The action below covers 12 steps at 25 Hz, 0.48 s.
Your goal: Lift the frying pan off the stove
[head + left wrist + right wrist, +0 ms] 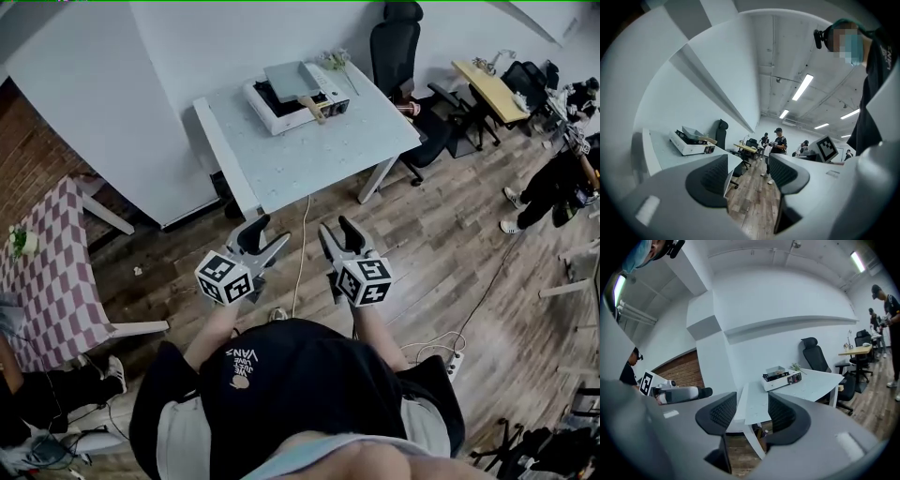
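A grey square frying pan (292,80) with a wooden handle (312,108) sits on a white portable stove (281,112) at the far end of a white table (309,159). Both grippers hang over the wooden floor, well short of the table's near edge. My left gripper (268,234) is open with nothing between its jaws, and so is my right gripper (336,228). From the left gripper (747,171) the stove (689,146) and pan (692,132) appear far off at the left. From the right gripper (752,411) the stove (780,379) and pan (776,370) lie ahead beyond the jaws.
A black office chair (398,47) stands behind the table's right end, and a small plant (335,61) lies beside the stove. A checkered table (52,272) is at the left. A wooden desk (492,89) and a person (562,178) are at the right. A power strip (453,361) lies on the floor.
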{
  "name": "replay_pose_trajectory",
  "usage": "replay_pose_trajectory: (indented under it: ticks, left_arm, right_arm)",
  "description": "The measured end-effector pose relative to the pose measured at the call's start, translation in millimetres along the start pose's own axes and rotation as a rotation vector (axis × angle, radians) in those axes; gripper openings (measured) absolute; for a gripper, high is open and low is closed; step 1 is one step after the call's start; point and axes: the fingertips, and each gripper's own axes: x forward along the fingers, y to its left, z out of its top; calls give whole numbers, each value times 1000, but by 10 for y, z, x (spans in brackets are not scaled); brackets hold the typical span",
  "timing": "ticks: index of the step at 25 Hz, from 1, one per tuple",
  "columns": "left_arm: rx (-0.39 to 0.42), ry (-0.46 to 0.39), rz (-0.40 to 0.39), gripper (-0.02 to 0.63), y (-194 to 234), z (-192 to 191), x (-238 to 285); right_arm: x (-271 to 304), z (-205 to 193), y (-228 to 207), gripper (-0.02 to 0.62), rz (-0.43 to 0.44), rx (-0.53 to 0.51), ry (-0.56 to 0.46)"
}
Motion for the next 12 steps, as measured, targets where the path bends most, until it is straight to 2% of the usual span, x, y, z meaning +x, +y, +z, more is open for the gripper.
replay_pose_trajectory:
  ticks: [5, 12]
  left_arm:
    - [12, 40, -56, 253, 98, 19, 53]
    - [-18, 54, -61, 253, 219, -37, 314]
  right_arm:
    - [87, 40, -4, 207, -29, 39, -21]
    - [243, 57, -199, 212, -32, 53, -1]
